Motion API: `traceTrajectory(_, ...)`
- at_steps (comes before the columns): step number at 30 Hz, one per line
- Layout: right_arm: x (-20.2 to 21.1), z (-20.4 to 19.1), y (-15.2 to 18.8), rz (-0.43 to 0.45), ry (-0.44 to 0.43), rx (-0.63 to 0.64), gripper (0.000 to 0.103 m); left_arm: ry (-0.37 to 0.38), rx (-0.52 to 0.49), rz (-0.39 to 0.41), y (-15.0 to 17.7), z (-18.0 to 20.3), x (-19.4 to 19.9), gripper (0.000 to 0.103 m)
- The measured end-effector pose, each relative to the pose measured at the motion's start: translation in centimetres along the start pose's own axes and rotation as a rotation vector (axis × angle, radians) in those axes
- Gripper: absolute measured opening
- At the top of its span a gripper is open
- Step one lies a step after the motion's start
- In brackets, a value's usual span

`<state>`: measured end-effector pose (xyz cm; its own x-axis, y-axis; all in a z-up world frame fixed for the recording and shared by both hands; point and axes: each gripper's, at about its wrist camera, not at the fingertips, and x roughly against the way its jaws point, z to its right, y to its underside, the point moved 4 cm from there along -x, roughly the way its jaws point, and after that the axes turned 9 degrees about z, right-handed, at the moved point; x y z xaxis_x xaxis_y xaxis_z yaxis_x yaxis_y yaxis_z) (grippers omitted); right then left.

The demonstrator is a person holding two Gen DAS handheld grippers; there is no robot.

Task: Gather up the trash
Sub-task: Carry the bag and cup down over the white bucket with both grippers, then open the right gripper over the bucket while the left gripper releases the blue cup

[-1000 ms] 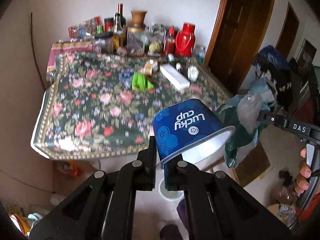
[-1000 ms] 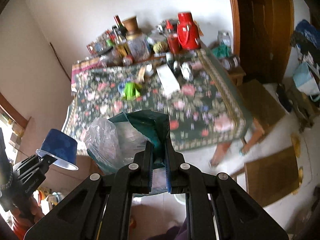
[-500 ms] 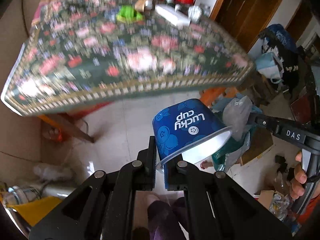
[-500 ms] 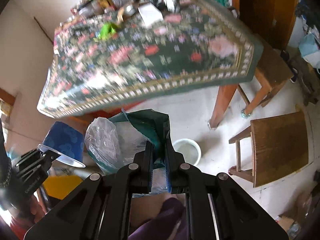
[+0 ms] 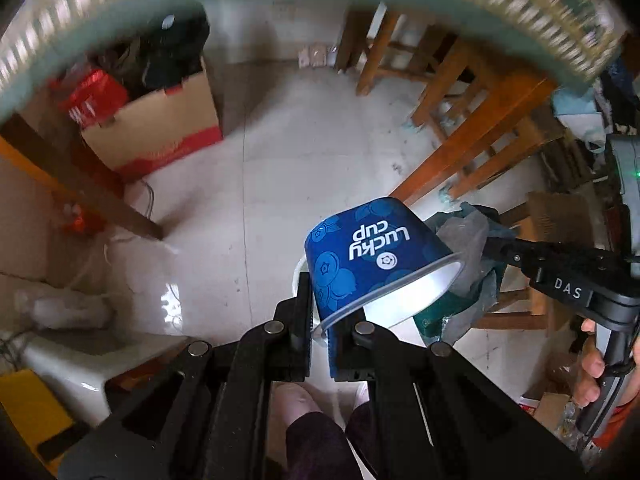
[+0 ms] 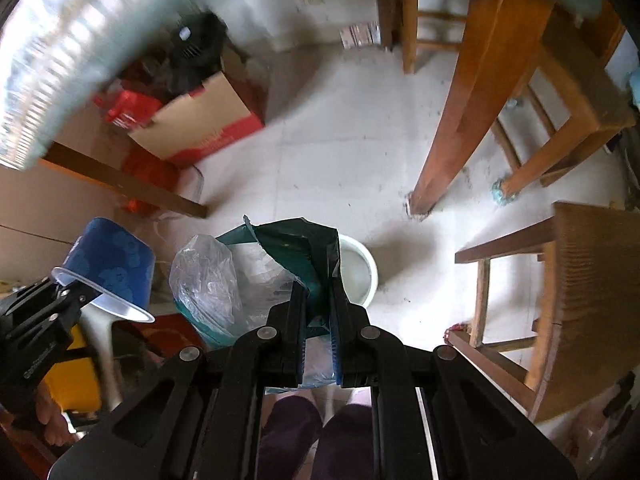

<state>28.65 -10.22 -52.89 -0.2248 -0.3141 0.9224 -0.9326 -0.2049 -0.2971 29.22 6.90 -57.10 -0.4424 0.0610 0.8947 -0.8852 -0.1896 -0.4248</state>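
Note:
My left gripper (image 5: pixel 320 312) is shut on the rim of a blue "Lucky Cup" paper cup (image 5: pixel 368 248), held mouth-down and tilted above the floor; the cup also shows in the right wrist view (image 6: pixel 110 264). My right gripper (image 6: pixel 318 304) is shut on a bundle of green and clear plastic wrappers (image 6: pixel 256 276), which also shows in the left wrist view (image 5: pixel 468 256) just right of the cup. A small white bin (image 6: pixel 360 272) stands on the floor right behind the wrappers; its rim (image 5: pixel 298 276) peeks out behind the cup.
Both views look down under the table. Wooden table legs (image 6: pixel 476 92), a stool (image 6: pixel 568 292) and chairs (image 5: pixel 472 112) stand to the right. An open cardboard box (image 5: pixel 160 120) with red packaging sits at the left. The tablecloth edge (image 5: pixel 520 12) hangs across the top.
Both grippers have tilted down from the tabletop to the floor under the table, each still holding its item. The white bin is now just beyond them.

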Motion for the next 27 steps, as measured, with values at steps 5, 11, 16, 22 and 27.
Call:
traceTrajectory(5, -7.2, 1.7, 1.7, -0.039, 0.012, 0.005, 0.009, -0.036, 0.032, -0.03, 3.4, -0.8, -6.9, 0.005)
traceTrajectory(11, -14.6, 2.9, 3.0, -0.079, 0.025, 0.012, 0.009, -0.058, 0.054, -0.052, 6.5, -1.5, -13.3, 0.005)
traceTrajectory(16, -19.1, 3.2, 4.3, -0.101, 0.014, 0.009, 0.012, -0.062, 0.071, -0.08, 8.5, -2.1, -17.1, 0.005)
traceTrajectory(22, -20.2, 3.4, 5.3, -0.128, -0.004, 0.002, 0.054, -0.055, 0.071, -0.117, 9.8, -2.0, -19.0, 0.005)
traceTrajectory(27, -19.3, 3.7, 5.4, -0.123, 0.001, -0.006, 0.054, -0.032, 0.061, -0.15, 9.6, -1.0, -19.8, 0.005)
